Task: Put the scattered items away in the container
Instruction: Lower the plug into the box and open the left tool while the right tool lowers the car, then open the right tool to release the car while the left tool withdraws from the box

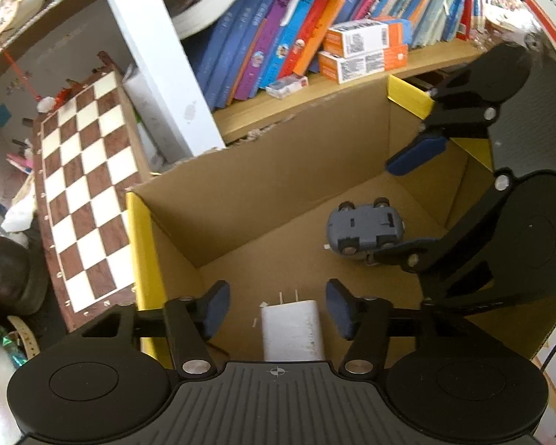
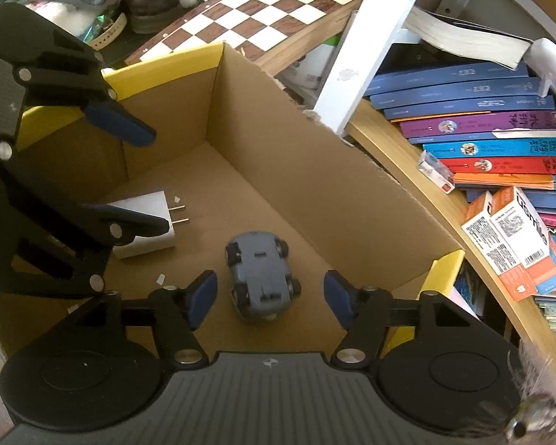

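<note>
Both tongs released: L tongs [image 1: 274, 309] over charger [image 1: 292, 328], R tongs [image 2: 270, 293] over toy car [image 2: 263, 278], inside cardboard box [image 2: 315, 170]. Tongs to be lifted straight up w/o snagging items.

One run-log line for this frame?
left gripper: open over charger | right gripper: open over toy car, upside down | both in box

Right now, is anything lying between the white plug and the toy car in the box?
No. In the right wrist view, only bare cardboard floor separates the plug from the upside-down car inside the box; they lie apart.
</note>
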